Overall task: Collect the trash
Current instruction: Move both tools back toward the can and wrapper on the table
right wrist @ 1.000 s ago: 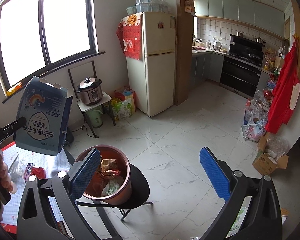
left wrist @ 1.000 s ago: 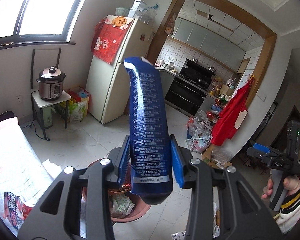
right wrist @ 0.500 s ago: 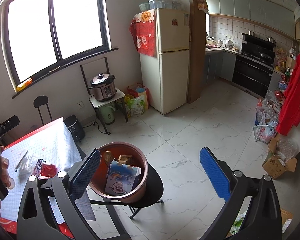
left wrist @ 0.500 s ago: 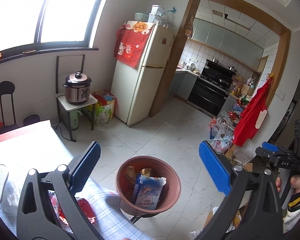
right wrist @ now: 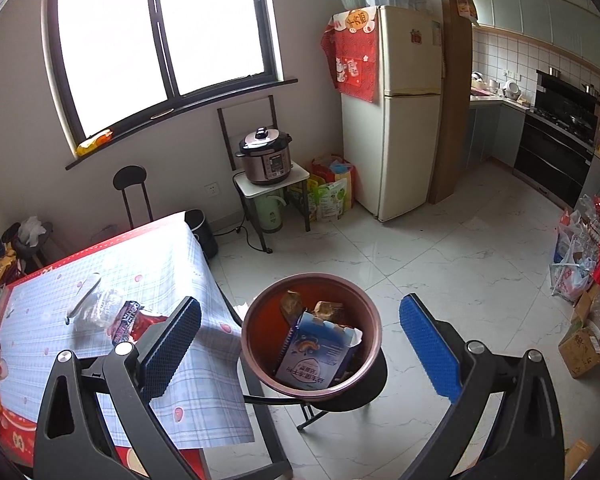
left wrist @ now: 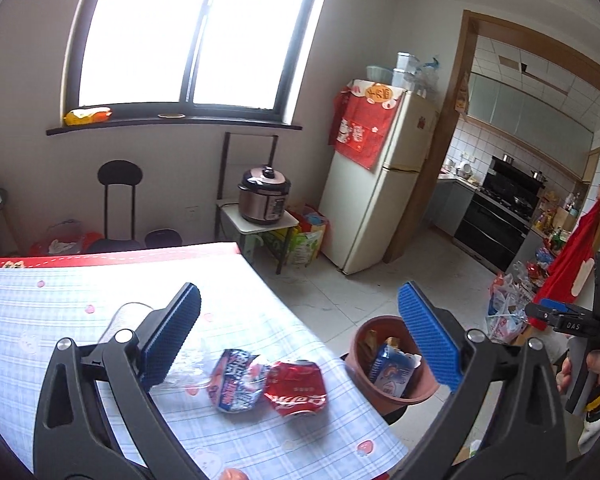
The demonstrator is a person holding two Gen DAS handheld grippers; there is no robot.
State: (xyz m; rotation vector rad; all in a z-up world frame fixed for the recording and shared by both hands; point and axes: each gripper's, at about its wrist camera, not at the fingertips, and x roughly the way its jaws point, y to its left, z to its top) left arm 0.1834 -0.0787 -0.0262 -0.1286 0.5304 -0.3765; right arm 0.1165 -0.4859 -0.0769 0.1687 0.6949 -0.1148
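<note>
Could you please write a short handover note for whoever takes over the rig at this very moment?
Left gripper: jaws open, empty, over the table.
Right gripper: jaws open, empty, above the brown bin.
Done: the blue carton stands tilted inside the bin with some wrappers.
Left on the table: a crushed red cola can, a blue and pink snack wrapper touching it, and clear crumpled plastic beside that.
Probable next step: pick up the can, which lies nearest the bin, with the left gripper.
</note>
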